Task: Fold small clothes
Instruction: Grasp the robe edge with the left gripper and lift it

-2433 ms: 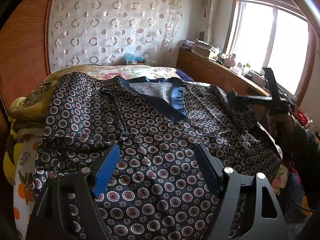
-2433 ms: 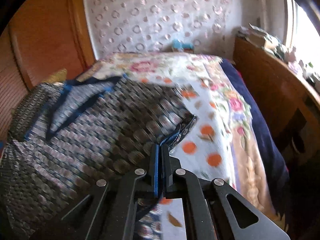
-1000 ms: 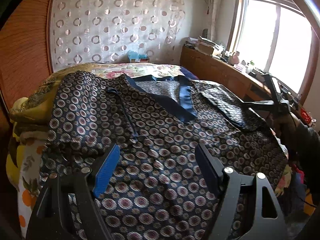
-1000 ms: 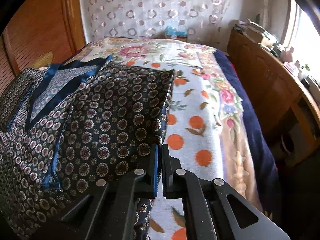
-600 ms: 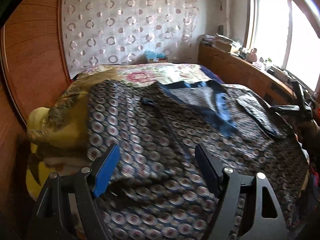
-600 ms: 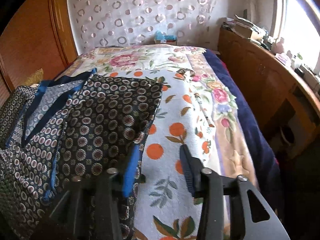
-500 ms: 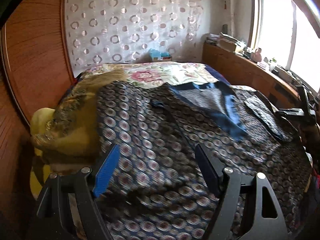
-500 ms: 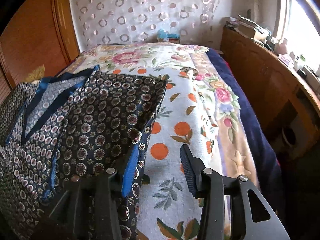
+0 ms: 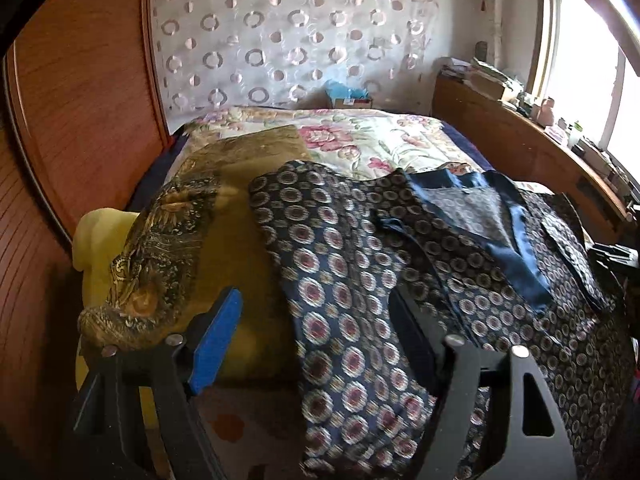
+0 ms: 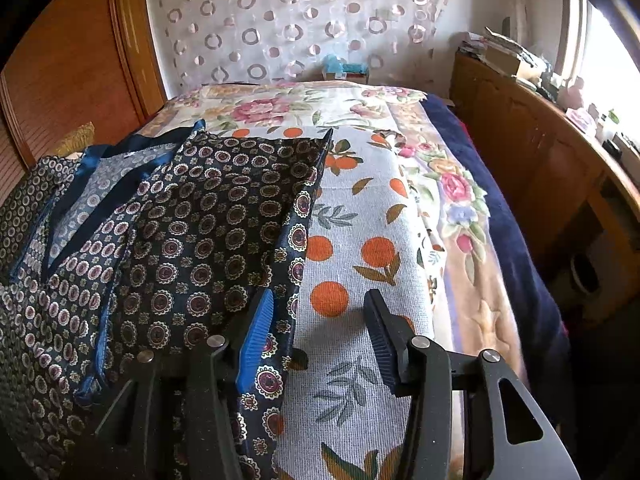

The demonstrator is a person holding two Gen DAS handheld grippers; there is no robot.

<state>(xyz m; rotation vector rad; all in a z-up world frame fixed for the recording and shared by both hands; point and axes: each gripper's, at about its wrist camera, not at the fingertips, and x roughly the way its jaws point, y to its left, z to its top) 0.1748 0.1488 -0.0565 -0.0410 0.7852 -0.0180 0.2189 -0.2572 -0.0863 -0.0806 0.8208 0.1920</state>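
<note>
A dark navy top with round medallion print and a blue satin collar (image 9: 500, 236) lies spread on the bed (image 9: 360, 136). Its left sleeve (image 9: 340, 288) runs between the fingers of my open left gripper (image 9: 316, 336). In the right wrist view the same top (image 10: 192, 240) has its right side folded inward, with a straight folded edge (image 10: 308, 208). My right gripper (image 10: 316, 332) is open and empty just right of that edge, over the orange-dotted bedspread (image 10: 360, 248).
A gold patterned pillow (image 9: 192, 232) on a yellow cushion lies left of the top. A wooden wardrobe (image 9: 80, 100) stands on the left. A wooden cabinet (image 10: 540, 152) with clutter runs along the right under the window. A dark blue blanket (image 10: 500, 208) edges the bed.
My right gripper has opened and let go of the folded right side, which now lies flat. My left gripper, still open, has swung left toward the sleeve and pillow.
</note>
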